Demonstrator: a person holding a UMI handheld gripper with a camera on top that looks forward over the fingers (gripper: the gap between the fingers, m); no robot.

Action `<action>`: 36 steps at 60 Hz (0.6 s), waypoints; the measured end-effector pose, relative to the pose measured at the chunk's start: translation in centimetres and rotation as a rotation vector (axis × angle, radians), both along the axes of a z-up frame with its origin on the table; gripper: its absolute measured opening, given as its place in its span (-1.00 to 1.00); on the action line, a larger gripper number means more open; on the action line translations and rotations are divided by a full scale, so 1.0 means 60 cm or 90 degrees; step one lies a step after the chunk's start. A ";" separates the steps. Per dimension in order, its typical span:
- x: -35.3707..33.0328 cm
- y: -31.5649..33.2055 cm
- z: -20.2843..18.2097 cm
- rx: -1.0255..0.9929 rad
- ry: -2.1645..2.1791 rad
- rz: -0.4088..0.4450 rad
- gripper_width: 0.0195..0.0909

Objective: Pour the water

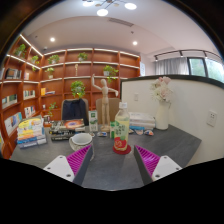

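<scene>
Gripper view, looking forward along the two fingers over a grey tabletop [115,165]. The gripper [113,160] is spread wide and holds nothing; its magenta pads [80,158] face each other across bare table. A clear plastic bottle [121,128] with a red-and-green label stands upright on the table at 12 o'clock from the fingers, just ahead of the fingertips and centred on the gap between them, touched by neither. A stack of white bowls [81,141] sits at 11 o'clock, just beyond the left finger. Farther off at 10 o'clock lie colourful books or boxes [32,131]. A wooden figure [104,101] stands behind the bottle. At 1 o'clock, a white vase of pale flowers [161,102] stands against a white partition [195,105]. Wooden wall shelves [60,75] with plants fill the background.
</scene>
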State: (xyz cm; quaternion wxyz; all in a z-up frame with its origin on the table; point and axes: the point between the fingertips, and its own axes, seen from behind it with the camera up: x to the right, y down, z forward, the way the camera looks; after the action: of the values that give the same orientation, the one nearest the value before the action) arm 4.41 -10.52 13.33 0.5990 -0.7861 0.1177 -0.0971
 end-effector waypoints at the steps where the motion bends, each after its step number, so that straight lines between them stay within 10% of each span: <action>1: -0.002 -0.006 0.001 -0.001 -0.002 0.004 0.81; 36: -0.072 -0.113 0.059 0.025 -0.007 0.049 0.76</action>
State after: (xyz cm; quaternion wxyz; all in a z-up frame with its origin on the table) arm 0.11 -17.27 16.87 0.6184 -0.7774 0.0864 -0.0759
